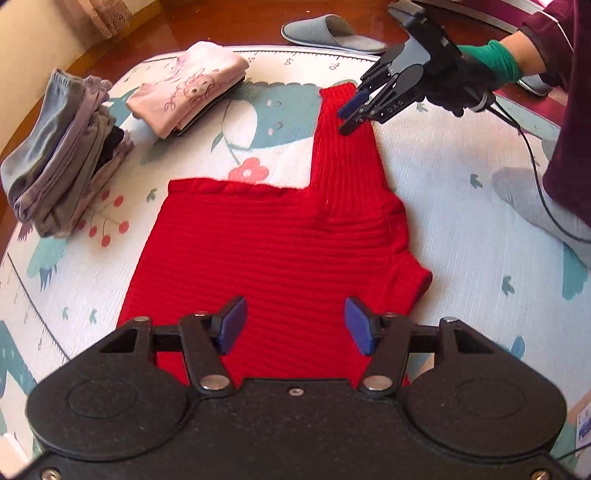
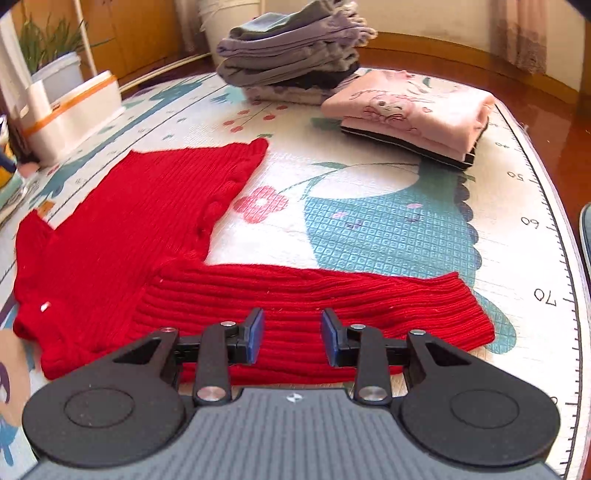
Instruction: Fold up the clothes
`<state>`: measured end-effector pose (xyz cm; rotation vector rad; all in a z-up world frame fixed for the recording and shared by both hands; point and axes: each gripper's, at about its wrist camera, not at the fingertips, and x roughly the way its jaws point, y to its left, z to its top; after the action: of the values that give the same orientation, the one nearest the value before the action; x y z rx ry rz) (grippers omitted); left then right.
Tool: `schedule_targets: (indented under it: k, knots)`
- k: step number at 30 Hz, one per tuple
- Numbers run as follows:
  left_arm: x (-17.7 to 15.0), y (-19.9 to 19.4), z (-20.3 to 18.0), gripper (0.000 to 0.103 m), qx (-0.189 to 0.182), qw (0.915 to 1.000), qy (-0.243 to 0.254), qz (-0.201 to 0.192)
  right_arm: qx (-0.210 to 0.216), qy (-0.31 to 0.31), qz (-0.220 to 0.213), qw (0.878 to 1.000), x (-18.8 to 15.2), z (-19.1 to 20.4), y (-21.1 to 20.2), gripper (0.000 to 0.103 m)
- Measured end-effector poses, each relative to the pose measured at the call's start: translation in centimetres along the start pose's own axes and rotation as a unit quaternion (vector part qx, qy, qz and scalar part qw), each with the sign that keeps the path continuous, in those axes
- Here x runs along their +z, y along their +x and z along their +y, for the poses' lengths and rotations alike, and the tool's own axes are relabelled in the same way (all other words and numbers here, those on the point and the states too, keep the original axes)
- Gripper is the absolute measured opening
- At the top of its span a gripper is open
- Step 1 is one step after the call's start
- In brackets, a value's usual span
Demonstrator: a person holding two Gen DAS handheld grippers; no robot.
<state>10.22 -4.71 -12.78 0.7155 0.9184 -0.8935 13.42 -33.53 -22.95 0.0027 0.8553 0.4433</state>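
Red sweater [image 1: 280, 251] lies flat on the play mat [image 1: 461, 192], one sleeve [image 2: 314, 295] stretched out under the right gripper [image 2: 292, 338]. Both it and the left gripper [image 1: 295, 325] are spread, pinching nothing. Looks like the sleeve-fold step; next up, pinch the cuff and swing it over the body.

Sweater [image 1: 273, 243] flat on the mat [image 1: 461, 177]; two folded piles [image 1: 66, 155] [image 1: 188, 85] beyond it; slipper [image 1: 332, 33] off the mat's edge.

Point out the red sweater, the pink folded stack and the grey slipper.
red sweater [image 1: 266, 251]: left wrist view, middle of its body.
pink folded stack [image 2: 410, 107]: right wrist view, top garment's printed face.
grey slipper [image 1: 325, 33]: left wrist view, its upper.
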Motion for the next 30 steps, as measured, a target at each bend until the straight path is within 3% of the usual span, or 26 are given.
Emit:
schedule_targets:
  k: [2, 5, 8, 10, 11, 13, 16, 18, 22, 26, 30]
  knots:
    - [2.0, 3.3, -1.6, 0.056, -0.016, 0.9991, -0.029, -0.025, -0.001, 0.017, -0.020, 1.000, 0.2, -0.7, 0.4, 0.035]
    - [3.9, 7.6, -4.4, 0.053, -0.001, 0.9966, -0.060, -0.057, -0.010, 0.022, -0.034, 0.999, 0.5, -1.6, 1.2, 0.035]
    - [5.0, 10.7, -5.2, 0.052, 0.015, 0.9888, -0.126, -0.078, -0.020, 0.055, -0.053, 0.997, 0.8, -3.4, 1.3, 0.035]
    - [4.8, 13.4, -4.9, 0.052, 0.013, 0.9839, -0.173, -0.043, -0.032, 0.060, -0.057, 0.996, 0.6, -4.5, 1.4, 0.035]
    - [4.4, 14.5, -4.9, 0.058, 0.022, 0.9803, -0.193, -0.036, -0.041, 0.058, -0.050, 0.996, 0.5, -4.9, 1.6, 0.035]
    - [4.3, 14.7, -5.4, 0.059, 0.035, 0.9760, -0.212, -0.037, -0.051, 0.056, -0.041, 0.996, 0.2, -5.6, 1.8, 0.033]
    - [5.3, 14.2, -6.1, 0.059, 0.043, 0.9776, -0.205, -0.021, -0.055, 0.056, -0.039, 0.996, -0.2, -6.5, 1.7, 0.030]
    - [5.5, 13.3, -6.1, 0.059, 0.053, 0.9720, -0.228, -0.023, -0.052, 0.086, -0.054, 0.994, -0.3, -7.1, 0.8, 0.033]
    - [5.8, 11.5, -6.9, 0.070, 0.065, 0.9576, -0.279, -0.027, -0.063, 0.180, -0.092, 0.977, -1.6, -9.8, -1.7, 0.036]
    - [6.4, 11.5, -9.0, 0.070, 0.066, 0.9567, -0.283, -0.015, -0.063, 0.300, -0.099, 0.947, -4.3, -12.9, -3.1, 0.041]
    - [7.0, 12.1, -10.4, 0.070, 0.067, 0.9616, -0.266, -0.013, -0.043, 0.393, -0.107, 0.912, -6.4, -15.0, -3.2, 0.044]
